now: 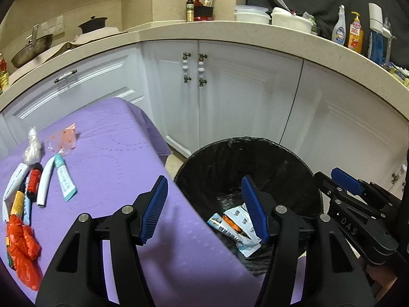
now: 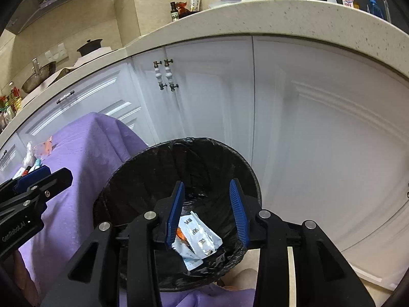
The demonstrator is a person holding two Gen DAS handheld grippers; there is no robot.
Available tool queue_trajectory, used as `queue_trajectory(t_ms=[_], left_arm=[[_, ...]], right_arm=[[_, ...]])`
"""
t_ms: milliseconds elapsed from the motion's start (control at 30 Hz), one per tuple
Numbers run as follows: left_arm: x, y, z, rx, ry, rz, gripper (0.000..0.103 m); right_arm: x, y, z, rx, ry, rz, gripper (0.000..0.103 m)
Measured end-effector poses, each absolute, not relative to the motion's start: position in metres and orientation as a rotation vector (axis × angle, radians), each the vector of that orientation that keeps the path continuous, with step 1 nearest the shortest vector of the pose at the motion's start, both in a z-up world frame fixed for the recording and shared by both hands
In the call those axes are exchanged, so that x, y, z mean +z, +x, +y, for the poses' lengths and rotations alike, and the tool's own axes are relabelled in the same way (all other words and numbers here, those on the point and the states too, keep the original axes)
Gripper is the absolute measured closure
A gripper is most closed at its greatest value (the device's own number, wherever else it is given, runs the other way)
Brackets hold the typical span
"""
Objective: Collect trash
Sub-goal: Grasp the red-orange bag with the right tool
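Observation:
A black-lined trash bin stands on the floor beside a purple-covered table. Several wrappers lie at its bottom. My left gripper is open and empty, straddling the table edge and the bin. My right gripper is open and empty, directly over the bin's mouth; it also shows in the left wrist view. On the table's left lie tubes, a red bag, crumpled clear plastic and an orange-dotted wrapper.
White cabinet doors rise right behind the bin under a speckled countertop with bottles, bowls and a pan. Beige floor shows to the right of the bin.

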State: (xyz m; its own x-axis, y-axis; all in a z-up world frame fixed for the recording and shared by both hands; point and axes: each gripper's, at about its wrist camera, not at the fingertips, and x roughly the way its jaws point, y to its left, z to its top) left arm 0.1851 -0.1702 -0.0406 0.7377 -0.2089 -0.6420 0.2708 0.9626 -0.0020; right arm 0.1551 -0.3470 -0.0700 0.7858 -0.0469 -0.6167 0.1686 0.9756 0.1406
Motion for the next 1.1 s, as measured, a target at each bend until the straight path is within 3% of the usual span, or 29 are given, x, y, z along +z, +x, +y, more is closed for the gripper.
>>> queue_trajectory(t_ms=[1100], left_arm=[[-0.015,0.106,0.073,0.158,-0.061,0.645,0.044]], right_arm=[[-0.034,0.145,-0.133,0.276,0.027,0.620,0.054]])
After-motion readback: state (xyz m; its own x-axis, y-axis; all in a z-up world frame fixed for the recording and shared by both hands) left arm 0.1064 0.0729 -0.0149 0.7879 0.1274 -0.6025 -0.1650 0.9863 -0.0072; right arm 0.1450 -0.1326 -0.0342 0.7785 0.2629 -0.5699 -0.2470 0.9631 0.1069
